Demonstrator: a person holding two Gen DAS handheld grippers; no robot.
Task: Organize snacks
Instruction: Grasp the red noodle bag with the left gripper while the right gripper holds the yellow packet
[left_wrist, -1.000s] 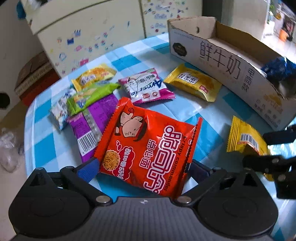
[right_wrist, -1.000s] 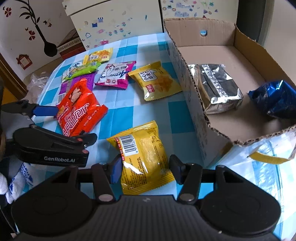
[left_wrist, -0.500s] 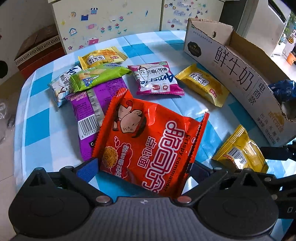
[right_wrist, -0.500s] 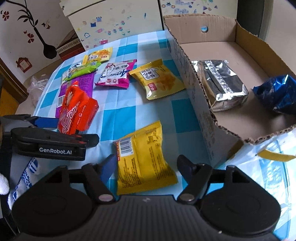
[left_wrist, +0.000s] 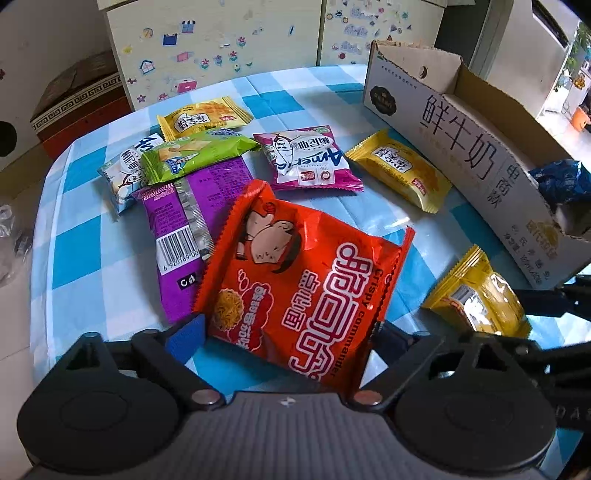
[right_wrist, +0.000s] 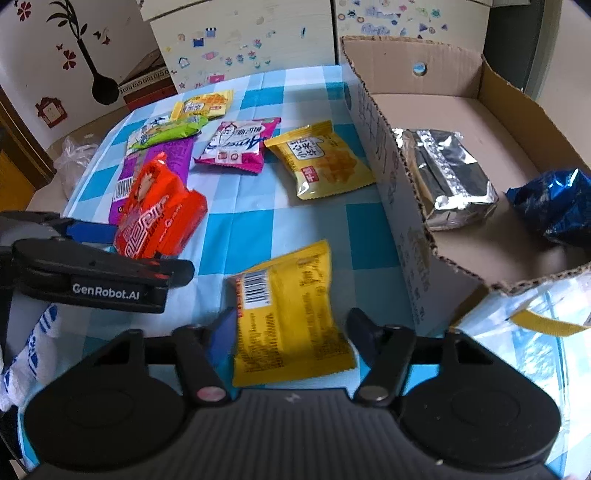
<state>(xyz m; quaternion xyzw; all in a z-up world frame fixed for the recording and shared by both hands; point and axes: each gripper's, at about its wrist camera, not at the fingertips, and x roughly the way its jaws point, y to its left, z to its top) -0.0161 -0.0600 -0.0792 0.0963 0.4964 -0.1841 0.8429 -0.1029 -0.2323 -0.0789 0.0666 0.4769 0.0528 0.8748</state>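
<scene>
A red noodle-snack packet (left_wrist: 306, 280) sits between the fingers of my left gripper (left_wrist: 284, 328). The jaws are closing, both pads press its side edges, and it is buckled upward (right_wrist: 159, 214). My right gripper (right_wrist: 291, 328) is closing on a yellow packet (right_wrist: 284, 314) lying barcode side up. Its pads meet the packet's two sides. In the left wrist view that yellow packet (left_wrist: 480, 295) sits just right of the red one. An open cardboard box (right_wrist: 384, 147) stands to the right on the blue checked tablecloth (right_wrist: 240, 221).
The box holds a silver foil packet (right_wrist: 450, 181) and a blue packet (right_wrist: 554, 203). Further back on the cloth lie a purple packet (left_wrist: 184, 221), a green one (left_wrist: 192, 155), a pink one (left_wrist: 306, 158) and two yellow ones (left_wrist: 402, 170). A stickered cabinet (left_wrist: 221, 48) stands behind the table.
The left jaws have narrowed on the red packet, which now bulges up. The right jaws opened wide around the yellow packet, then came back in on it; the packet turned straighter.
</scene>
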